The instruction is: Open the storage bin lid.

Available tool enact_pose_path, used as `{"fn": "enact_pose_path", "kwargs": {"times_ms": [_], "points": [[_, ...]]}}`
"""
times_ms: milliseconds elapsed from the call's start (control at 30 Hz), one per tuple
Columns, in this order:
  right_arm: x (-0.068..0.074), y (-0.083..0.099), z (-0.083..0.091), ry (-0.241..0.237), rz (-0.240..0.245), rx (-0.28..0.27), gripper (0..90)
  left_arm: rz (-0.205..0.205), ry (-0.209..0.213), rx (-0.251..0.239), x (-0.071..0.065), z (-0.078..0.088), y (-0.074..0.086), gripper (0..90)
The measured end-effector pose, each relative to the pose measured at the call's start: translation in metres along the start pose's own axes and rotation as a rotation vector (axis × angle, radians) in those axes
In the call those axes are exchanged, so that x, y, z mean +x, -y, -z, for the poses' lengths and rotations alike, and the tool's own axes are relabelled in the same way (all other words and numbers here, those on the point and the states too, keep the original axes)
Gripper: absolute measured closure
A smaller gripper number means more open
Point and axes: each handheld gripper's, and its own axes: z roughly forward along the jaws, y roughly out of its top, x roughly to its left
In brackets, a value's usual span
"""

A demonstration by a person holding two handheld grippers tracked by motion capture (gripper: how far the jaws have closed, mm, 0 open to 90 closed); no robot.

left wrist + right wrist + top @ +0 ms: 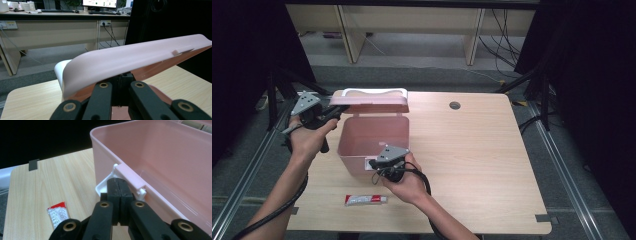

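Observation:
A pink plastic box stands on the table, its lid raised at the back with a white handle on top. My left gripper is shut, and its tips sit under the lid's left edge. In the left gripper view the lid lies over the closed jaw tips of that gripper. My right gripper is shut at the box's front wall. In the right gripper view its tips press against the white latch just below the rim. The box looks empty inside.
A small red and white sachet lies on the wooden table near the front edge, also seen as the sachet left of the right jaws. A round cable hole is at the back. Dark stands flank the table.

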Motion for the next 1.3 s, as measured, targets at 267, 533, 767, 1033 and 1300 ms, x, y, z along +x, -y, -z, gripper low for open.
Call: {"fn": "enact_pose_path", "kwargs": {"times_ms": [267, 533, 767, 1033, 1300], "points": [[0.0, 0.0, 0.0, 0.002, 0.004, -0.001, 90.0, -0.001, -0.007, 0.0, 0.002, -0.004, -0.003, 89.9], [0.001, 0.0, 0.0, 0.002, -0.01, 0.006, 90.0, -0.001, -0.013, -0.003, 0.003, -0.007, -0.007, 89.9], [0.001, 0.0, 0.0, 0.002, -0.01, 0.005, 90.0, -0.001, -0.022, -0.007, 0.005, -0.009, -0.01, 89.9], [0.0, 0.0, 0.0, 0.005, 0.0, 0.002, 90.0, -0.004, -0.03, -0.01, 0.006, -0.012, -0.013, 89.9], [0.001, 0.0, -0.001, 0.011, -0.003, -0.004, 90.0, -0.004, -0.038, -0.014, 0.008, -0.015, -0.016, 89.9]]}}
